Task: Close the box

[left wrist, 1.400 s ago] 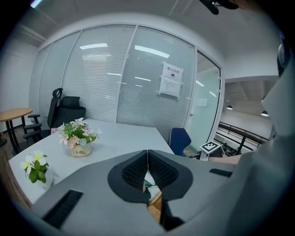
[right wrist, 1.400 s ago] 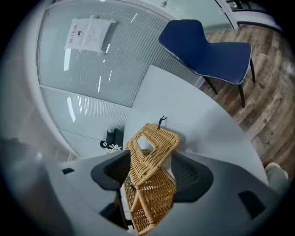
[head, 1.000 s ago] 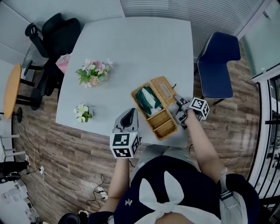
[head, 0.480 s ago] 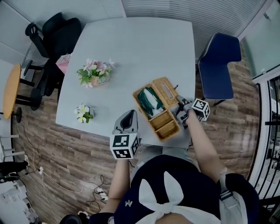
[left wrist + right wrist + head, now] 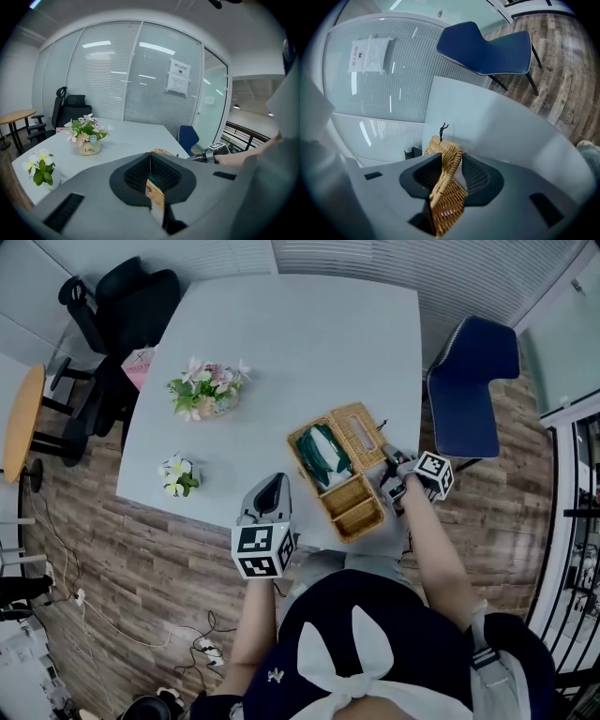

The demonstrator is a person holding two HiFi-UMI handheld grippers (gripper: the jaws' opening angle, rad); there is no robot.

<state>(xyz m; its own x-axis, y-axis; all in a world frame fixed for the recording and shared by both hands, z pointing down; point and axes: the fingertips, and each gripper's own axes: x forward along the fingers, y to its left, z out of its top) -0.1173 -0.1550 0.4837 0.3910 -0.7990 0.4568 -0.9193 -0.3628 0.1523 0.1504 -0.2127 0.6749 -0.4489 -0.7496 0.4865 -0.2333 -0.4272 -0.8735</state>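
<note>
Tan woven wicker box (image 5: 349,504) sits on pale grey table (image 5: 309,343), at near R corner, right in front of the person. Box is open. Its flat wicker lid (image 5: 358,432) is swung out to the box's far-R side, not over the opening. Larger far compartment holds a dark green & white bundle (image 5: 319,454); can't tell what it is. Two smaller compartments at the near end.

The right gripper (image 5: 451,161) comes in from box's R side. Jaws are partway open & closing, w/ lid's thick woven rim btwn them and both pads touching it. Lid stands on edge in the grip. Small black clasp (image 5: 442,127) sticks up from lid's far edge.

The left gripper (image 5: 150,157) is just beside box's L side, nr table's front edge, apart from it. Jaw tips together, nothing held. The wicker only shows through the slit, behind the jaws.

Elsewhere on table: pot of pink & white flowers (image 5: 204,390) toward far L, and small white-flowered plant (image 5: 176,476) nr L edge, both well apart from box.

Blue chair (image 5: 469,381) stands at table's R side, black office chair (image 5: 122,306) at far L corner, round wooden side table (image 5: 21,418) further L. Glass wall w/ blinds carries a paper notice (image 5: 179,77); print too small to read.
</note>
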